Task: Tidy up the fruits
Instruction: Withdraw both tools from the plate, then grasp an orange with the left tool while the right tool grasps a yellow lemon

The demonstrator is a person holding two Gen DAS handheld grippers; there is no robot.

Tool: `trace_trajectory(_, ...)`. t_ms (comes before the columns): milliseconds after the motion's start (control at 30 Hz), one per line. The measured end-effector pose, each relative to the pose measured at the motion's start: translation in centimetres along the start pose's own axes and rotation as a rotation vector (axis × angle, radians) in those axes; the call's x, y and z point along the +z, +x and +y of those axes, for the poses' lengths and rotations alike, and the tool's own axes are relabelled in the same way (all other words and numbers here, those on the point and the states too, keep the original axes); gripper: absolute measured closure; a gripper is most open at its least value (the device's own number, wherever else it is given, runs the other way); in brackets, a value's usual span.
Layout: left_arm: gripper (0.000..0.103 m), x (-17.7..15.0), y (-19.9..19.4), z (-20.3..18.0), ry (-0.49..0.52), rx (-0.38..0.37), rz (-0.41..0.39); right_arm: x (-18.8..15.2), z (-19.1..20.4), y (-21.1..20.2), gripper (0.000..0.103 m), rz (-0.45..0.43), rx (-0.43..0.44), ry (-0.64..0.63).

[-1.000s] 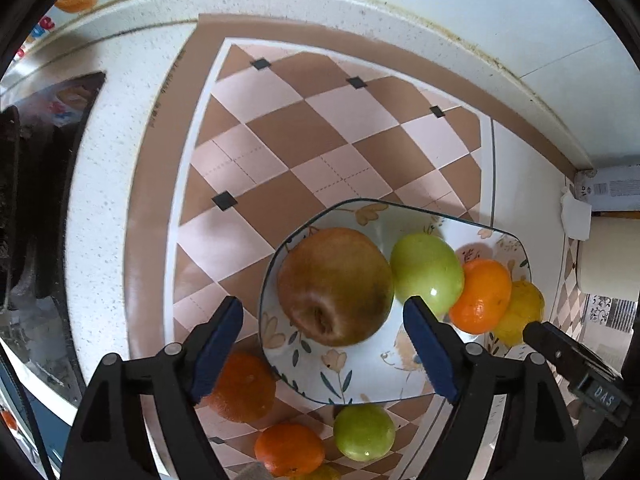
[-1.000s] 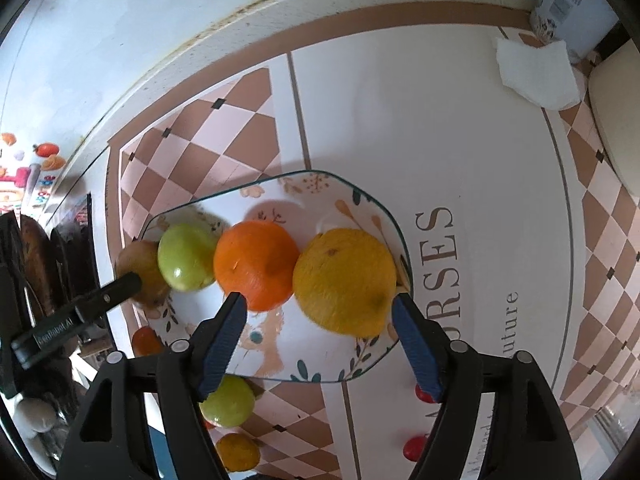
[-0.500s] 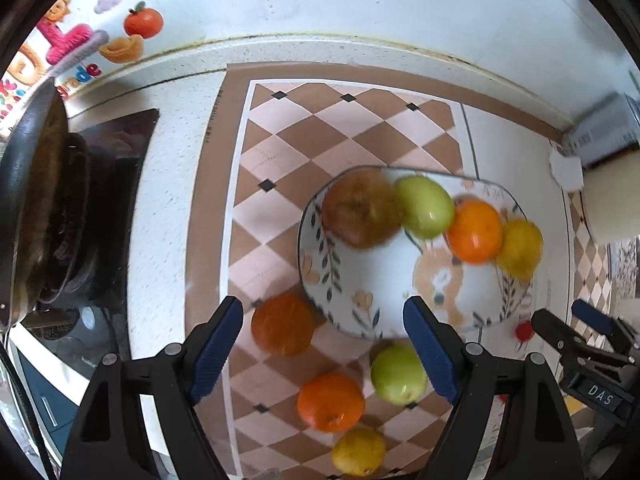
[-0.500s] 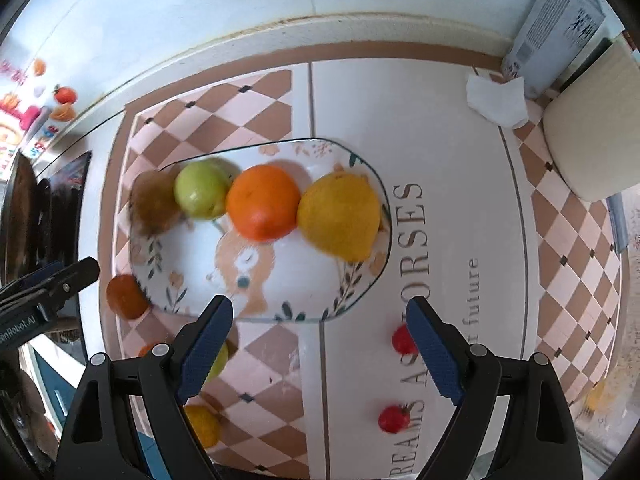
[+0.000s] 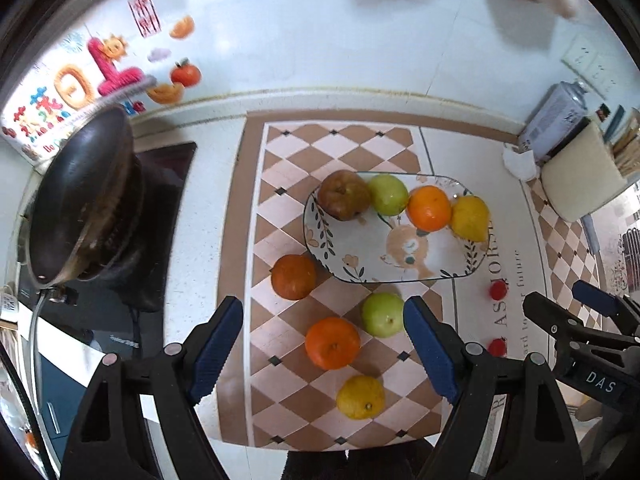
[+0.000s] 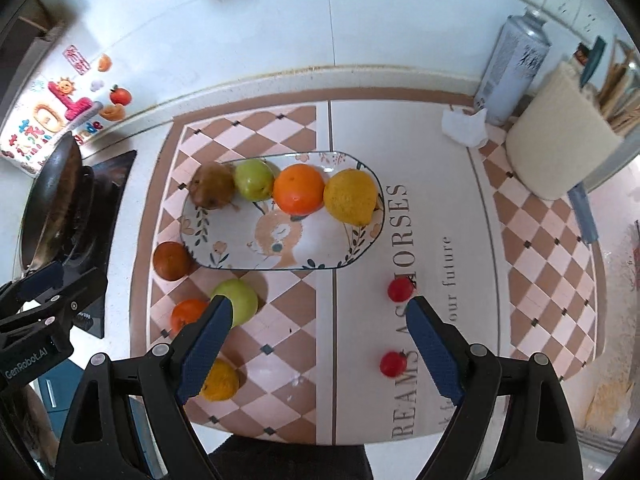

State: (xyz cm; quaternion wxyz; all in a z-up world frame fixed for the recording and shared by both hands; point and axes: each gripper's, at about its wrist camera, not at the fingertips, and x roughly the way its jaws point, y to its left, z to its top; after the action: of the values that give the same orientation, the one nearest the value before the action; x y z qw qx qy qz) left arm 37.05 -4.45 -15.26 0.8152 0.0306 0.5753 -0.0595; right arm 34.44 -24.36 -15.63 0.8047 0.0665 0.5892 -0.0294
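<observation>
currently between picks: left gripper and right gripper both hang wide open and empty above the mat, holding nothing. plate carries a back row of brown fruit, green apple, orange, lemon; front half bare. next, likely: left gripper lowers over the loose orange or green fruit on the mat, straddling it squarely before closing.

We see a glossy glazed plate and ribbed blue pads. The can looks like metal, perhaps.
</observation>
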Motion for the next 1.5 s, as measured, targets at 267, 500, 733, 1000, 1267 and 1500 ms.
trace_trajectory(267,0.021,-2.8,-4.1,0.5,0.001,-0.011,-0.057,-2.9,0.7,-5.6,0.012,-0.077,0.020,0.014)
trace_trajectory(500,0.021,-4.8,-7.4,0.5,-0.009,-0.020,-0.126,-5.1,1.4,-8.7,0.012,-0.112,0.022,0.016)
trace_trajectory(733,0.021,-5.6,-8.7,0.3,-0.003,-0.030,-0.150,-5.9,1.7,-10.0,0.012,-0.125,0.063,0.033)
trace_trajectory(1000,0.004,-6.1,-5.5,2.4,-0.002,0.159,-0.130,-7.0,3.9,-1.7,0.012,0.117,0.241,0.034)
trace_trajectory(1267,0.004,-7.9,0.4,6.8,-0.053,0.292,0.000,-9.2,8.2,11.6,0.012,0.402,0.291,0.003)
trace_trajectory(1500,0.004,-8.5,4.0,8.1,-0.077,0.332,0.066,-10.1,10.9,17.8,0.033,0.492,0.310,-0.047)
